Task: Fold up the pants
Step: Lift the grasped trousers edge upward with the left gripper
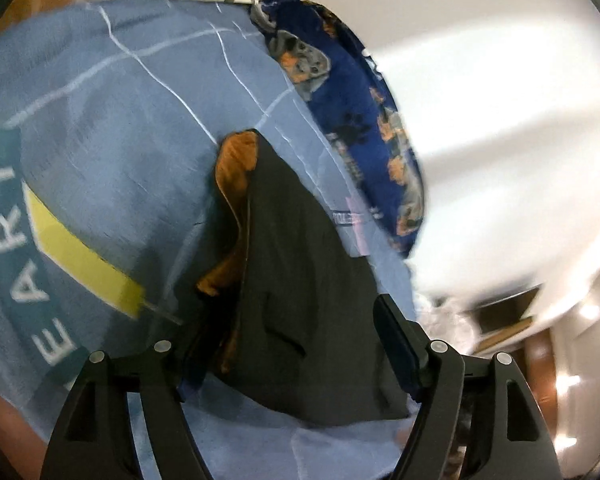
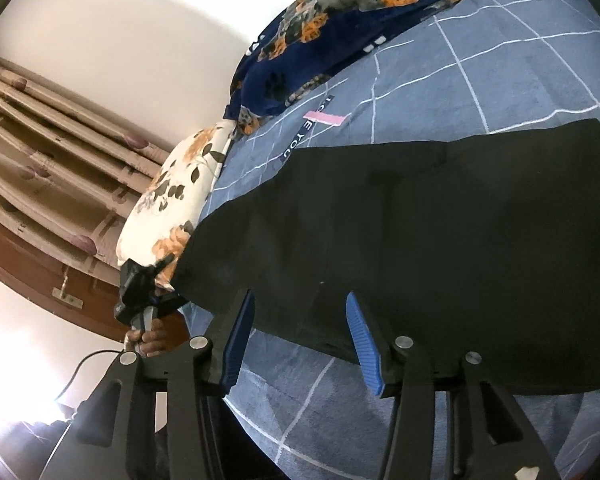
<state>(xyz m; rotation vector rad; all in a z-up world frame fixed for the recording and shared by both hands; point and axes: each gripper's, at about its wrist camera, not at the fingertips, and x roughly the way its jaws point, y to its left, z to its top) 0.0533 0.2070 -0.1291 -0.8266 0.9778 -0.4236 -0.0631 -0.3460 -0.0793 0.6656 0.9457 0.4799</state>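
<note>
Black pants [image 2: 440, 216] lie flat across the blue checked bedsheet [image 2: 500, 68], one end rumpled with orange lining [image 1: 232, 168] showing. Right gripper [image 2: 300, 340] hangs part open over the near hem, pads clear. Left gripper [image 1: 284, 344] gapes wide, cloth between, nothing pinched. Bare sheet beyond; navy blanket [image 2: 340, 24] borders the far edge.

Bed [image 2: 480, 64] wearing blue-grey sheet crossed by thin white grid lines, printed with teal band of white letters and yellow stripe. Black pants [image 2: 420, 232] lying spread flat across sheet, orange lining [image 1: 236, 168] showing at one end in left wrist view. Navy blanket [image 2: 340, 20] with orange-and-grey animal print lying bunched along far edge. Cream floral pillow [image 2: 172, 200] resting at bed's end, just beside pants. Small pink label [image 2: 326, 118] sitting on sheet near blanket.
</note>
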